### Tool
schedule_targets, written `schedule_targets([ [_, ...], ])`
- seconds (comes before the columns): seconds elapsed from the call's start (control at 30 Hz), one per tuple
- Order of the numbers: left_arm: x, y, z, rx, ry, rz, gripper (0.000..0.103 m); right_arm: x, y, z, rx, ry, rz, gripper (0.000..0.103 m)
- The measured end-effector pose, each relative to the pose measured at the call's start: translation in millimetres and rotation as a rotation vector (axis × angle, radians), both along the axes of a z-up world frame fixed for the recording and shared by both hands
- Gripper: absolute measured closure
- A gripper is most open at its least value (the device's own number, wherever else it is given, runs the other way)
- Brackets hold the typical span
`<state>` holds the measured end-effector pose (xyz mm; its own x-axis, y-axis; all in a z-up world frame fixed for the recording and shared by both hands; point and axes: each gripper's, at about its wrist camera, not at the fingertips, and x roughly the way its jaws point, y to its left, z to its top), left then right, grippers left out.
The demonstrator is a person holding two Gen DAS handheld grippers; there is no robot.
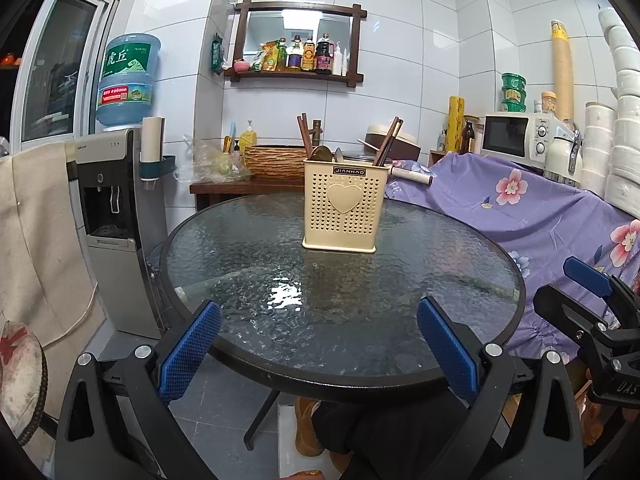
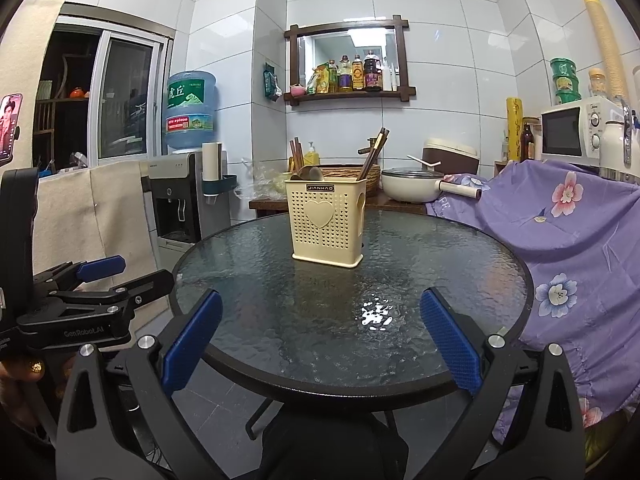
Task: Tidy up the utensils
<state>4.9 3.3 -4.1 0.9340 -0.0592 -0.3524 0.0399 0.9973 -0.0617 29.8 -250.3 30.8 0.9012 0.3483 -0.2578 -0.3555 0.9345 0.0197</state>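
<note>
While both grippers hang over the near rim of the round glass bench point(image 1: 248, 240), their blue-padded fingers point(image 1: 190, 350) stand spread wide with nothing between them. The left gripper point(image 1: 318, 344) faces straight across the bench, and the right gripper point(image 2: 322, 338) does the same from just beside it; each shows at the edge of the other's view, the right one at 3 o'clock in the left wrist view, the left one at 9 o'clock in the right wrist view.

Past the fingers, at 12 o'clock, a cream caddy point(image 1: 340, 204) stands upright near the far side of the bench, well apart from both grippers. Its front is perforated and bears a raised heart. Dark chopsticks point(image 1: 388, 140) lean out of its right part, more chopsticks rise from its left part, and a spoon point(image 1: 320, 153) bowl shows at the rim between them. The rest of the bench top is bare glass with a bright glare patch near its middle.

Beyond the bench, at 9 o'clock, a water dispenser point(image 1: 116, 216) stands with a blue bottle on top. At 2 o'clock a purple flowered cloth point(image 1: 532, 216) covers something, with a microwave point(image 1: 516, 134) behind it. At 12 o'clock on the wall, a wooden shelf point(image 1: 296, 74) carries bottles.
</note>
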Motion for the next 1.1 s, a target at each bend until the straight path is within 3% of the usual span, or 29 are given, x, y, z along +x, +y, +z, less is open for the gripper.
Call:
schedule_targets([
  [1.1,0.4,0.7,-0.7,0.018,0.005,0.008,0.006,1.0,-0.8,-1.6,0.006,0.006,0.003,0.006],
])
